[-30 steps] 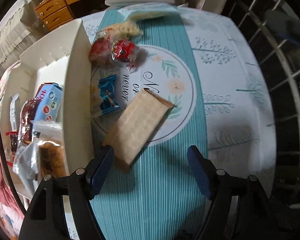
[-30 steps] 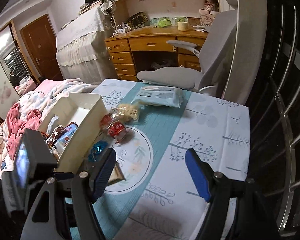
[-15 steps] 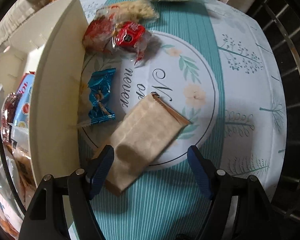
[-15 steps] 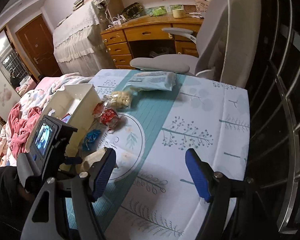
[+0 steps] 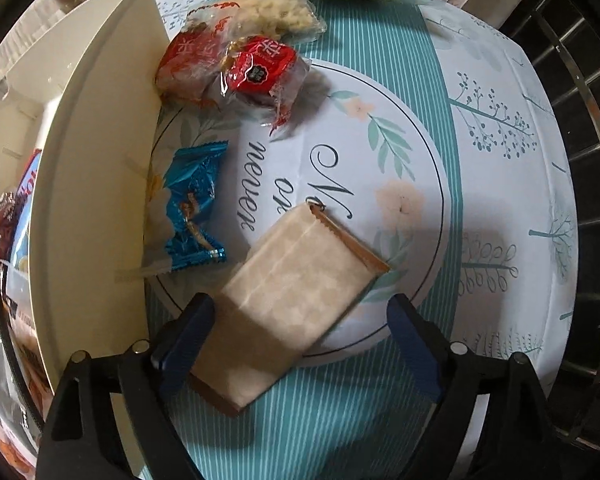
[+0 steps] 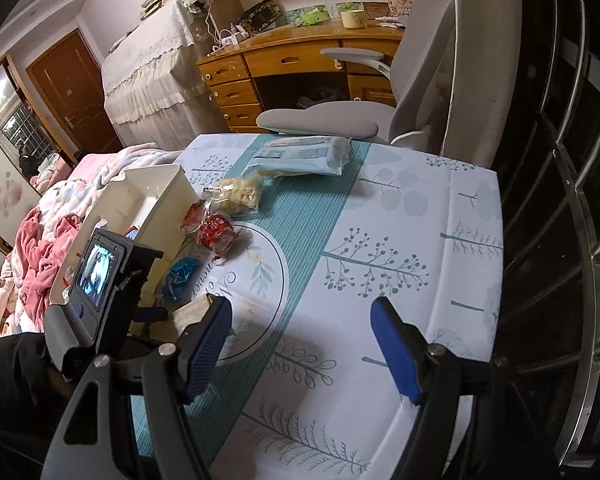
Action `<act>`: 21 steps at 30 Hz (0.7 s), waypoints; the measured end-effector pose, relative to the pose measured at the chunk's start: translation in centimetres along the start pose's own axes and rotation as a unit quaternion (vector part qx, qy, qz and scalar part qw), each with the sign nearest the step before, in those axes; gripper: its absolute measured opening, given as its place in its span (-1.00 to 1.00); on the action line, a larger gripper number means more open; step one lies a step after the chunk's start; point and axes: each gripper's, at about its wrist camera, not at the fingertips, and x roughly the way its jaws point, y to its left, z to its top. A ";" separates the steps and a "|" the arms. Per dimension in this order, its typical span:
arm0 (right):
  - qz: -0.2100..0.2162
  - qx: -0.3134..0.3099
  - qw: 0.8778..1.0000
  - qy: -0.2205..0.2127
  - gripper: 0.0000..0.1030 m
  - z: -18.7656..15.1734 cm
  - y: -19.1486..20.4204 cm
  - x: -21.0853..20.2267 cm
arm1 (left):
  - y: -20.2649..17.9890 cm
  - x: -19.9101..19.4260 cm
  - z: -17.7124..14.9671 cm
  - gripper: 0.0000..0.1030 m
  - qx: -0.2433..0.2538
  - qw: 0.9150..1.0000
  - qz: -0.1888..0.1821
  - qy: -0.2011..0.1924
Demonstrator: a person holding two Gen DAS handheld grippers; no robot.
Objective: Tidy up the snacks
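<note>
A tan flat snack packet (image 5: 296, 292) lies on the tablecloth between the open fingers of my left gripper (image 5: 300, 340), its near end by the left fingertip. A blue candy wrapper (image 5: 194, 208), two red-wrapped snacks (image 5: 256, 68) and a bag of pale puffed snacks (image 5: 276, 12) lie beside the white organizer box (image 5: 96, 184), which holds several packets at its near end. My right gripper (image 6: 304, 344) is open and empty above the table; the tan packet (image 6: 190, 314) shows by its left finger.
A pale blue flat packet (image 6: 304, 156) lies at the table's far edge. A grey office chair (image 6: 380, 116) and wooden desk (image 6: 284, 68) stand beyond. A metal railing (image 6: 572, 200) runs along the right. A pink blanket (image 6: 40, 240) lies left.
My left gripper has moved forward and lower, so the tan packet now sits between its fingers. My right gripper has drifted slightly forward and stays open.
</note>
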 end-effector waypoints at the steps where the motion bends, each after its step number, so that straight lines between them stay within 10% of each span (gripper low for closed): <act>1: 0.000 0.000 1.000 0.000 0.41 0.0 0.0 0.0 | -0.3 0.1 0.3 0.68 0.002 1.000 0.002 -0.002; 21: -0.017 -0.022 0.999 0.018 0.41 0.5 1.8 0.8 | -0.7 0.8 -0.1 0.20 0.014 0.999 0.014 -0.030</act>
